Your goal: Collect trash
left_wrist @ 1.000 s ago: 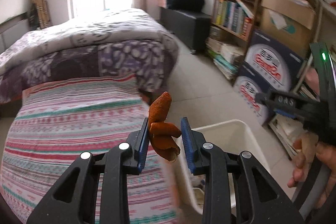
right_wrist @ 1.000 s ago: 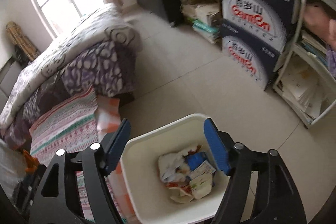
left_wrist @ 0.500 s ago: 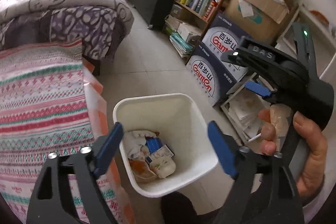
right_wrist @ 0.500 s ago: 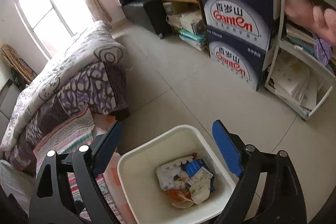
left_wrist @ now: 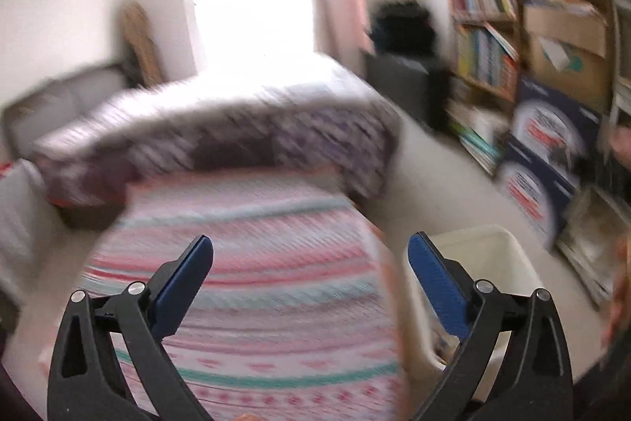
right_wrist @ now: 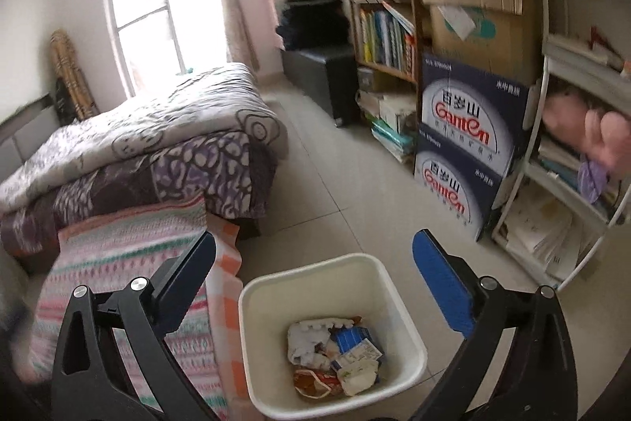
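A white plastic bin (right_wrist: pixel 410 338) stands on the tiled floor just beside the foot of a bed, holding a small heap of trash (right_wrist: pixel 335 358): crumpled paper, blue-and-white wrappers and an orange packet lying in its bottom. The right gripper (right_wrist: pixel 314 255) hangs above the bin with its blue-padded jaws spread wide after just opening, nothing between them, the bin showing in the gap. The left gripper (left_wrist: pixel 310 257), seen through a motion-blurred view, has likewise just been opening and stands fully spread with nothing in it; it hangs over the striped pink-and-teal blanket (left_wrist: pixel 256 263) that covers the near end of the bed, with the bin (left_wrist: pixel 508 255) at its right. Farther along the bed lies a folded purple-and-white patterned quilt (right_wrist: pixel 157 145). On the right side of the room, two dark blue cartons (right_wrist: pixel 461 145) are stacked on the floor against a wooden bookshelf (right_wrist: pixel 378 10) crowded with books, beside a white rack (right_wrist: pixel 568 184) of papers. A bright window (right_wrist: pixel 161 6) fills the far wall.
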